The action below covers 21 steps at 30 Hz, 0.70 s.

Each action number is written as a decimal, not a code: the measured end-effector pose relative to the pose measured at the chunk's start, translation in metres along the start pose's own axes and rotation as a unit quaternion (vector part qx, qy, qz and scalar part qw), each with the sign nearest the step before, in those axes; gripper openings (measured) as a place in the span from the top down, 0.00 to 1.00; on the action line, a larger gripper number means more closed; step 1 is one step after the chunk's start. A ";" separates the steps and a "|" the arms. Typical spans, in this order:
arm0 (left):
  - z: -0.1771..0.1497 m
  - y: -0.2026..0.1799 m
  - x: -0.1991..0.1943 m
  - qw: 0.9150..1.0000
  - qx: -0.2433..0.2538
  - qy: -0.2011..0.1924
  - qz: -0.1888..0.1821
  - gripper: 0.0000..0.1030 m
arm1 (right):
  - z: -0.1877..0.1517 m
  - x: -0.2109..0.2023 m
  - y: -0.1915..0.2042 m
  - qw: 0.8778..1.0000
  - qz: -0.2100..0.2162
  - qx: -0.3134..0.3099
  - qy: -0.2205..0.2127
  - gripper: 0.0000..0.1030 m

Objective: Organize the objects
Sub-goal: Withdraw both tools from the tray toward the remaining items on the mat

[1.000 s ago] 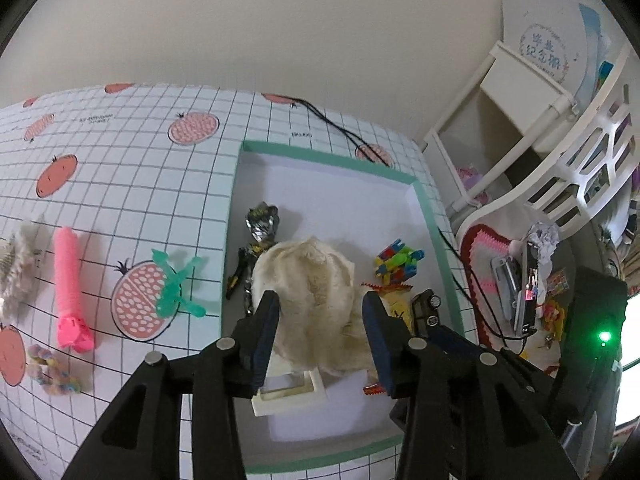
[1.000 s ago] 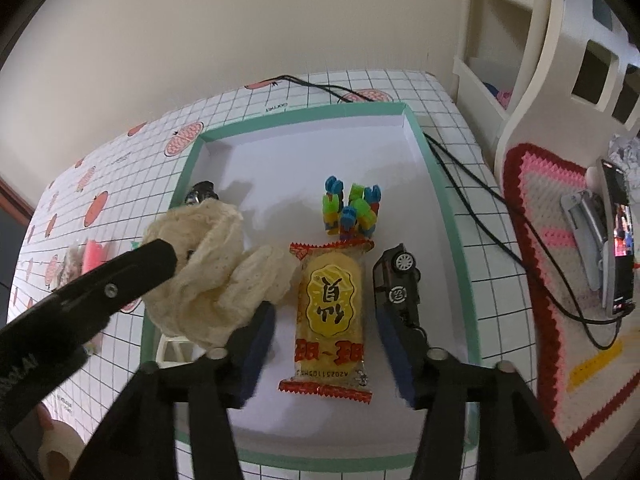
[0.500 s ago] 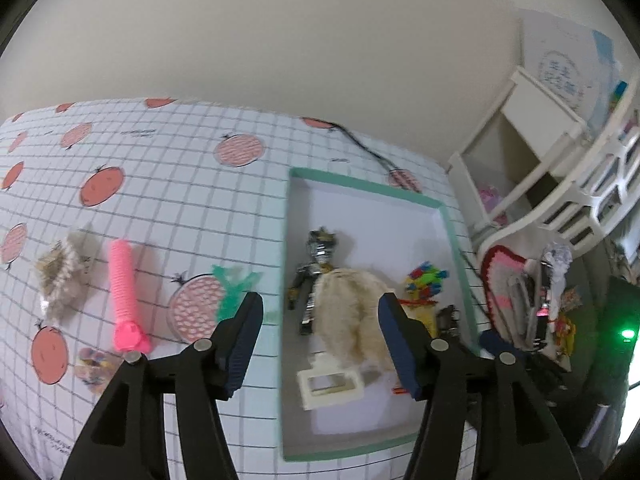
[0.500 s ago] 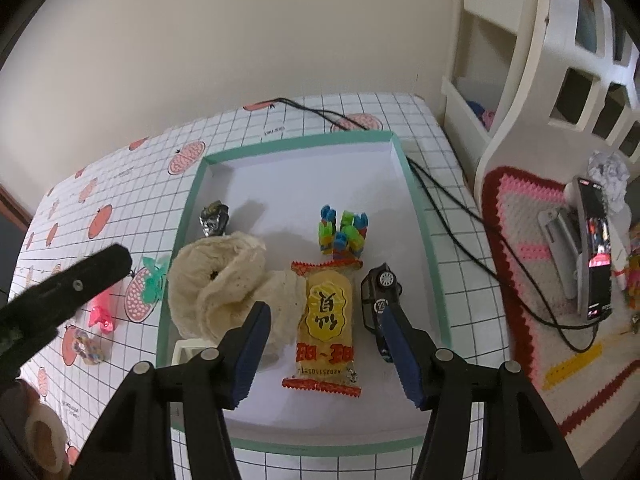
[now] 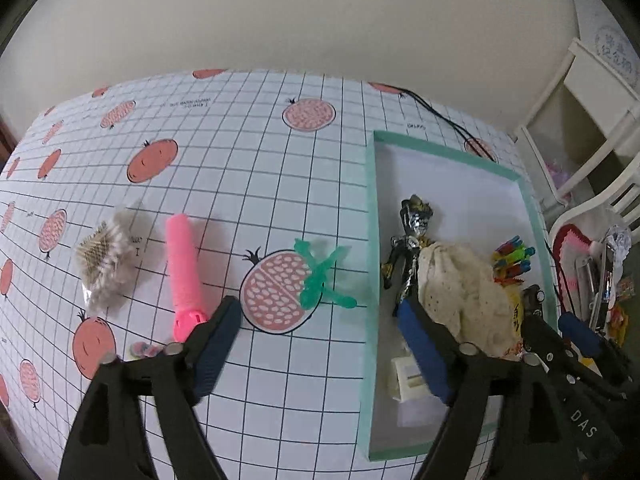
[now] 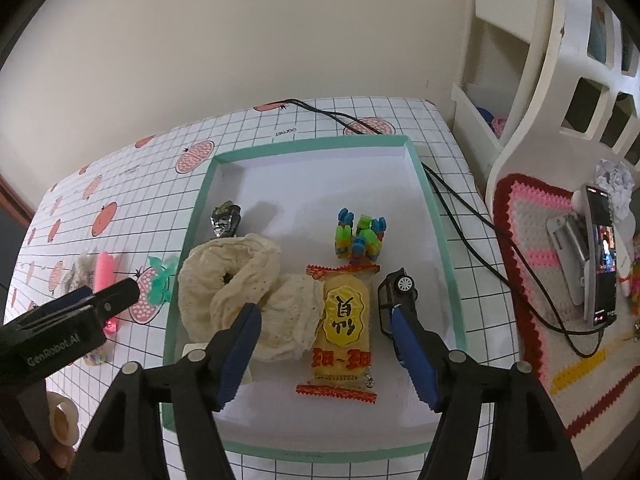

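Left wrist view: left gripper (image 5: pixel 320 330), jaws apart, above green hair clip (image 5: pixel 320 276).

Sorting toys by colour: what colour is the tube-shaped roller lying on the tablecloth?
Pink, a brighter pink at its capped end. The roller shows best in the left wrist view.

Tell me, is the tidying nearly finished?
About halfway. In the green tray already: lace cloth, figure, blocks, snack, toy car. Both grippers, left and right, are open and empty. Left out: green clip, pink roller, fuzzy clip.
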<state>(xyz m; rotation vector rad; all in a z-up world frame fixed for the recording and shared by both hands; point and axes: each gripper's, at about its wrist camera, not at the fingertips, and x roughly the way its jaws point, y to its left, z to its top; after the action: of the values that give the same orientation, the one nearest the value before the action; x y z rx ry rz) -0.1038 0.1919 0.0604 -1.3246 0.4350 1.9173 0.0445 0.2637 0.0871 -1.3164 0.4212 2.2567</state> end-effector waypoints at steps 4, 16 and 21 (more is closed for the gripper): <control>-0.003 0.001 0.002 1.000 0.009 -0.001 0.012 0.11 | -0.001 0.004 0.001 1.000 0.000 -0.001 0.004 0.17; 0.000 0.017 0.006 0.999 -0.017 -0.005 0.033 0.00 | -0.004 0.010 0.004 1.000 0.006 -0.005 -0.002 0.00; 0.000 0.019 0.009 0.999 -0.018 -0.003 0.032 0.00 | -0.004 0.013 0.005 1.000 0.007 -0.006 0.001 0.00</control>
<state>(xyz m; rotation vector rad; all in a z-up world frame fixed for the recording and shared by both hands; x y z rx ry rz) -0.1195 0.1827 0.0491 -1.3431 0.4456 1.9893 0.0389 0.2608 0.0741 -1.3250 0.4195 2.2741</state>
